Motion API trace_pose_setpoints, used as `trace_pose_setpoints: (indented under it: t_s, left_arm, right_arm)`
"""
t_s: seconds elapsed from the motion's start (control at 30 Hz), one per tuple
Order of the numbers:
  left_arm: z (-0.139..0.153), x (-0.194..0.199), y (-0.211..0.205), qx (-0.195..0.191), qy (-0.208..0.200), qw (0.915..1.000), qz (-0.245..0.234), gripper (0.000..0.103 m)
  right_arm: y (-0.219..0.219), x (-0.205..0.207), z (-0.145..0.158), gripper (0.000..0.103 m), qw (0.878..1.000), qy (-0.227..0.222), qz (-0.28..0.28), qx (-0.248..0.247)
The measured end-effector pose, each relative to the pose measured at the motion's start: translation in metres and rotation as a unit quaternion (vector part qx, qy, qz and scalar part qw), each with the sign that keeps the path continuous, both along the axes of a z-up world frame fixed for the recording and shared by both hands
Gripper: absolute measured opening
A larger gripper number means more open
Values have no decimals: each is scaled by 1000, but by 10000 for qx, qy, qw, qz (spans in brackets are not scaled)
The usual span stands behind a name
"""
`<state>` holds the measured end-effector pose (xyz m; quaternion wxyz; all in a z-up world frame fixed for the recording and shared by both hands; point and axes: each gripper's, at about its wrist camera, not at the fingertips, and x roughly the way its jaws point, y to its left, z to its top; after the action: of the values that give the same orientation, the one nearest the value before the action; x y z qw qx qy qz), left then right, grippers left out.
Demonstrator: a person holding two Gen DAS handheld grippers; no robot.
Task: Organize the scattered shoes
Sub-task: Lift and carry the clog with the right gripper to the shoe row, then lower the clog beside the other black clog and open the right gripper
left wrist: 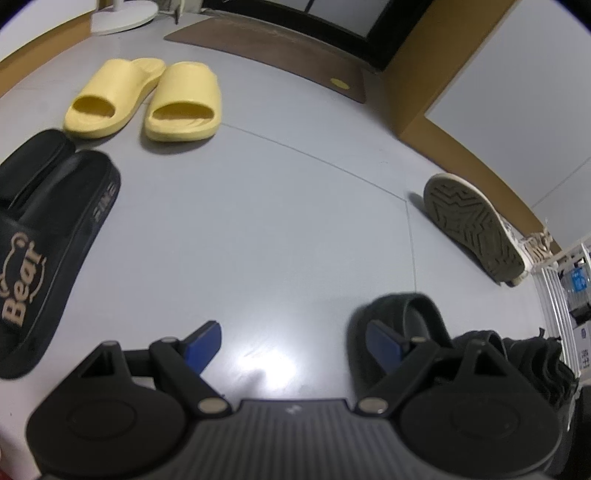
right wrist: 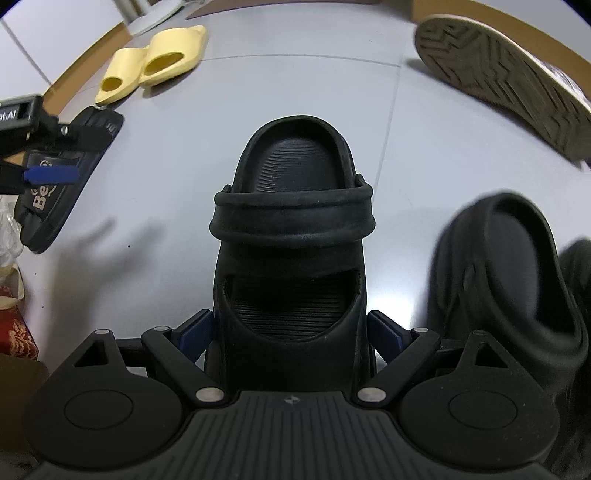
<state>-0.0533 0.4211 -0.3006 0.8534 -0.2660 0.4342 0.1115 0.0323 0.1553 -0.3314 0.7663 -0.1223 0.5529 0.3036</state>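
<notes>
My right gripper [right wrist: 291, 325] is shut on a black clog [right wrist: 291, 221], with its blue pads against the shoe's two sides near the strap. The clog stays sharp while its mate [right wrist: 517, 266], just to the right, is blurred. My left gripper [left wrist: 295, 347] hangs open over bare grey floor with nothing between its fingers; it also shows at the left edge of the right wrist view as the left gripper [right wrist: 74, 153]. A yellow pair of slides [left wrist: 147, 99] stands side by side at the back. Black "Bear" slides [left wrist: 44, 240] lie to the left. A sneaker [left wrist: 472, 225] lies on its side, sole showing.
A brown doormat [left wrist: 266, 48] and a white round stand base [left wrist: 122, 18] lie at the far edge by the door. A white rack [left wrist: 554, 295] stands at the right. A red box [right wrist: 14, 332] and a plastic bag [right wrist: 7, 229] sit at the left.
</notes>
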Motion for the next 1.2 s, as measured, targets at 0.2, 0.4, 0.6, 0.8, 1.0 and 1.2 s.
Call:
trace_pose_setpoints:
  t_s: [0.2,0.4,0.6,0.8,1.0,1.2]
  left_arm:
    - [0,6,-4,11,-30,10000,-94,87]
    - [2,1,-10,53,-96,9998,-178,87]
    - [2,-3,-8,84,0,9998,-195,87]
    - [2,-2,-9,83,-61,9998,-167,87]
    - [5,-1,-11,24,-181,9997,-140,87]
    - [6,1,-12,37,-172,9996,-205,87]
  right_arm:
    - [-9,-9,0,92,9976,77,-679,-132]
    - [-15,-14,3,92,9932,-58,-1145,-176]
    - [-10,-19,14,92,9935,-438,-1020,-268]
    - [-14,-9,5,90,9952,-135,-961,-133]
    - [-17,-15,6,85,9903,-234,-1352,-221]
    - [-18,-15,6,88,9897,-184,-1396,-272]
